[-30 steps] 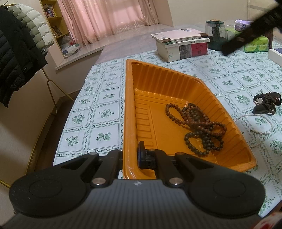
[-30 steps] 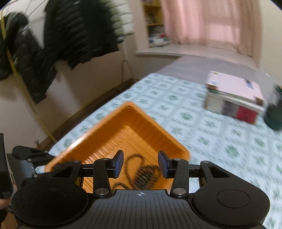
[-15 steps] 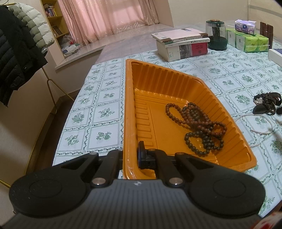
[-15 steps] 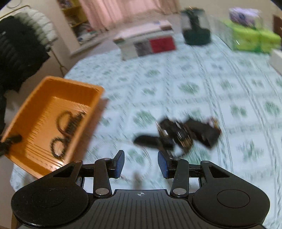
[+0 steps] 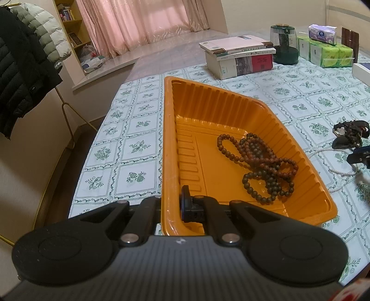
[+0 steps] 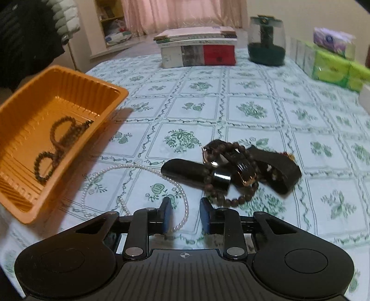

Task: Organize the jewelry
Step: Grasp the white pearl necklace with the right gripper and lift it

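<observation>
Left claw (image 5: 172,206) clamped on near wall of orange tray (image 5: 300,159), wooden beads (image 5: 261,164) inside. Right claw (image 6: 183,214) closing around pearl necklace (image 6: 138,166) on tabletop (image 6: 254,92), not yet pinched. Watch-and-bracelet pile (image 6: 233,171) just beyond.

Warm, fairly dim indoor light fills both fisheye views. Ahead of the hand-held grippers, the pink translucent curtains (image 5: 143,20) glow softly with light from behind. The left view is sharp. The glossy orange ribbed plastic tray (image 5: 208,111) carries mild sheen on its floor. The right view is softer, with slight motion blur on the dark beaded bracelets and watch pile (image 6: 233,169) and the stacked books with a red spine (image 6: 198,48). The tray throws a soft dark shadow onto the green-flowered cloth surface (image 6: 254,97). Straight lines bend toward the edges, and the corners darken.
</observation>
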`<state>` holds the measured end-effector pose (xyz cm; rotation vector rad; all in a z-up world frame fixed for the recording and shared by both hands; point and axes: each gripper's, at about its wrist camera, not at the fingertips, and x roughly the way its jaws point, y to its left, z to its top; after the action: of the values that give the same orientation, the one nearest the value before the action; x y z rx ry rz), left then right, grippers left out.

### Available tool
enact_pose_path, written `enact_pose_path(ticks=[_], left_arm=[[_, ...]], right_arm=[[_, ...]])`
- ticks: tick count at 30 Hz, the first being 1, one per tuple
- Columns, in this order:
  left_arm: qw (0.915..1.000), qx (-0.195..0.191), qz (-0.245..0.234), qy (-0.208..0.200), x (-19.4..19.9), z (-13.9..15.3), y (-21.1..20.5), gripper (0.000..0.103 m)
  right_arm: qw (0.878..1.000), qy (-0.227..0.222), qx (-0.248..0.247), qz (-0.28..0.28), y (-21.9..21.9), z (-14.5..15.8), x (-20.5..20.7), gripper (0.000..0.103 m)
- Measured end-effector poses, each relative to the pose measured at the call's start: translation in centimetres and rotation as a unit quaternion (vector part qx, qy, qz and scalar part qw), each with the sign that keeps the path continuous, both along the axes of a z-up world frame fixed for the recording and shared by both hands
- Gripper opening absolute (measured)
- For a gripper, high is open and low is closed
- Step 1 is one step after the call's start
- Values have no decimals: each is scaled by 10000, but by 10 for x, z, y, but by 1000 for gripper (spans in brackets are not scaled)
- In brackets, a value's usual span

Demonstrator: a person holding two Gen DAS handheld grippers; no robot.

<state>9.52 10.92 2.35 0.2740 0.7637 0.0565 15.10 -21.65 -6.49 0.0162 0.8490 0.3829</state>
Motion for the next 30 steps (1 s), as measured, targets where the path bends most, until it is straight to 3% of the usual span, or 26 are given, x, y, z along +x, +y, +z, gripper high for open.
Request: enact_pose_path(ticks=[2,4,5,13,20,30], left_arm=[[10000,-2,3,5,-1,0,0,2],[10000,4,4,7,0,0,0,2],[10000,2,4,6,0,0,0,2],[10000,6,-2,11,0,0,0,2],[10000,10,-3,8,0,0,0,2],[10000,32,-19,9,0,1,-1,2]], right_arm=[[9996,-130,-245,80,6,-2,-1,23],[9986,-209,-441,180,12,-3,-4,5],[9982,-217,-493,256,14,-3,-5,2],[9972,-356,-573,328,17,15,-15,2],[9944,-902,-314,443,14,76,-24,2],[9798,-1712,-4,1036,37,167,-32,2]])
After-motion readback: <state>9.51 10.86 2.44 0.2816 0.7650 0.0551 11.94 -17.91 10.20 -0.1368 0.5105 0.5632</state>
